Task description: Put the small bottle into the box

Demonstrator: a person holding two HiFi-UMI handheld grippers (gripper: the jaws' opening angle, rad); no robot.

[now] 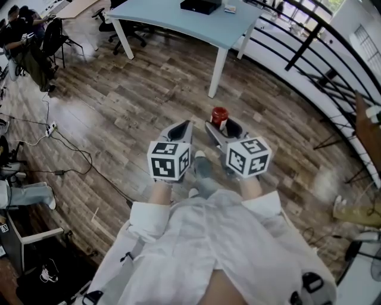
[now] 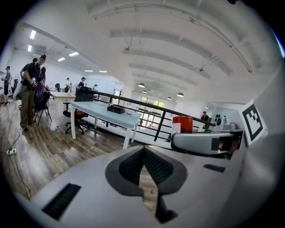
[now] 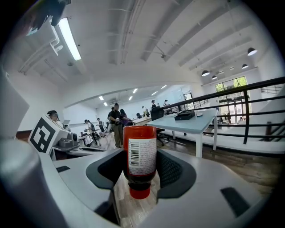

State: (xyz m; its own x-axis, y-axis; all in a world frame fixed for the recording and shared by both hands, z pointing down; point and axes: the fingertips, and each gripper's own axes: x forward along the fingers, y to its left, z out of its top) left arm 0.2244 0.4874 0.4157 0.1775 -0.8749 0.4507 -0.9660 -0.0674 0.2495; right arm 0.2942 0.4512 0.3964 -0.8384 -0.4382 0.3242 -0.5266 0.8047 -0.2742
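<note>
Right gripper view puts the small bottle (image 3: pixel 139 151) square between the dark pads of the right gripper (image 3: pixel 140 171). The jaws pinch its red body on both sides, with the cap end nearest the camera and the barcode label facing it. From the head view, the left gripper (image 1: pixel 181 128) rides alongside with its jaws pressed together on nothing.

The person stands on the wooden floor (image 1: pixel 131 101), well apart from the pale blue table (image 1: pixel 178 18), where a black box (image 1: pixel 200 6) sits near the far edge. I take this for the carrying leg: the bottle is in hand, and the box is not yet reached.

To do it well, I'd hold the squeeze steady and even, since a smooth round body could twist or slide between the pads. I'd bring the right gripper in over the table from the near side and stop directly above the box. From here I cannot tell whether the box stands open, so that wants checking close up. The spare left gripper is free to steady the box. Release only once the bottle is low inside.
</note>
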